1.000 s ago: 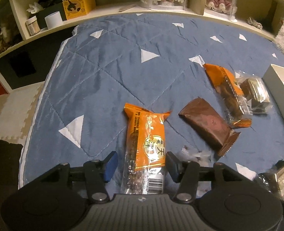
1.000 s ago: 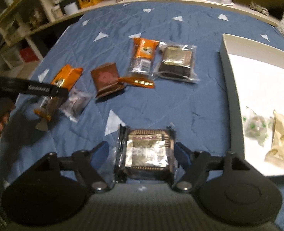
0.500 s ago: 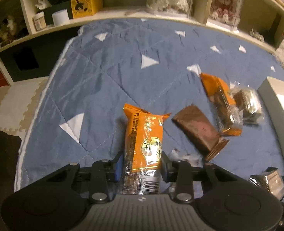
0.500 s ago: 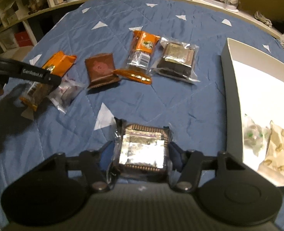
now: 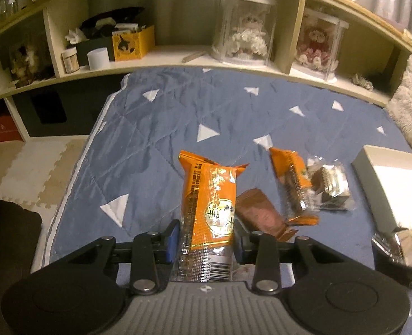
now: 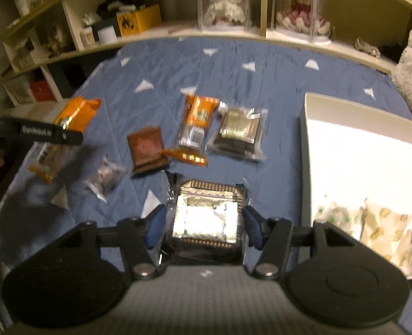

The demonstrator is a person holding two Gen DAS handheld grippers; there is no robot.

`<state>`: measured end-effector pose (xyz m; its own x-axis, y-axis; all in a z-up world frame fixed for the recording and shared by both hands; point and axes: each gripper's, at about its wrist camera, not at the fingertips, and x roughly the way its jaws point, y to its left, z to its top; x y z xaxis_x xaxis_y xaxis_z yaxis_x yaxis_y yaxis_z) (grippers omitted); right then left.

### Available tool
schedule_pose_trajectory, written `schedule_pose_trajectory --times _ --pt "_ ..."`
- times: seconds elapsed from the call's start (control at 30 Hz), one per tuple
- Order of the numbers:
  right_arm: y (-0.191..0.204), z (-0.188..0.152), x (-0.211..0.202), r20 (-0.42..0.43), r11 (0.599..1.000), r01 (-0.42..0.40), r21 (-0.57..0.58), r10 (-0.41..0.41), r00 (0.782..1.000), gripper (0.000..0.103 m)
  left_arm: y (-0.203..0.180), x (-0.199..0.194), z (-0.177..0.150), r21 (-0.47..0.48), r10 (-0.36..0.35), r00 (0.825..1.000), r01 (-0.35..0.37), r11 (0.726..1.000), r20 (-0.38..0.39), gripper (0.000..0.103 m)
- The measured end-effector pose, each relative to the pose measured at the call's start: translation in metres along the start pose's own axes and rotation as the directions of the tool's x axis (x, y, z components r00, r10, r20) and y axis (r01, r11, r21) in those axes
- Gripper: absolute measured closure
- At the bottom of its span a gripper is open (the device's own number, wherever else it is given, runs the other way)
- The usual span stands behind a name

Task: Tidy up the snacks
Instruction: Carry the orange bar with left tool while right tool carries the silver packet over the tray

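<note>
Fingers (image 5: pixel 172 240) of left gripper (image 5: pixel 206 241) clamped across long orange snack pack (image 5: pixel 210 198), those of right gripper (image 6: pixel 203 223) clamped on foil-topped snack pack (image 6: pixel 206 216), both packs raised off blue quilt (image 5: pixel 150 139), presumably for transfer to white box (image 6: pixel 306 139) at right.

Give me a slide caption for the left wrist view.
Left tool shut on an orange snack pack, lifted above a blue quilt where other snacks lie near a white box.
</note>
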<state>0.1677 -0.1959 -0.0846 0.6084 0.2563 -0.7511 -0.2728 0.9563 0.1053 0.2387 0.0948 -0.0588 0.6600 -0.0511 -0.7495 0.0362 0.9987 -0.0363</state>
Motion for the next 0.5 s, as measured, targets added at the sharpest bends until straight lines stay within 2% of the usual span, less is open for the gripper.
schedule_pose_trajectory --times 0.17,0.5 --pt "-0.019 0.008 -0.017 0.049 1.000 0.007 0.001 -0.007 0.999 0.038 -0.021 -0.011 0.004 0.025 -0.003 0.999 0.002 1.000 0.053 0.063" --pt "-0.082 0.006 -0.041 0.115 0.997 0.063 0.045 -0.068 0.991 0.038 -0.073 -0.014 0.012 -0.010 -0.092 0.991 0.093 0.996 0.095 0.063"
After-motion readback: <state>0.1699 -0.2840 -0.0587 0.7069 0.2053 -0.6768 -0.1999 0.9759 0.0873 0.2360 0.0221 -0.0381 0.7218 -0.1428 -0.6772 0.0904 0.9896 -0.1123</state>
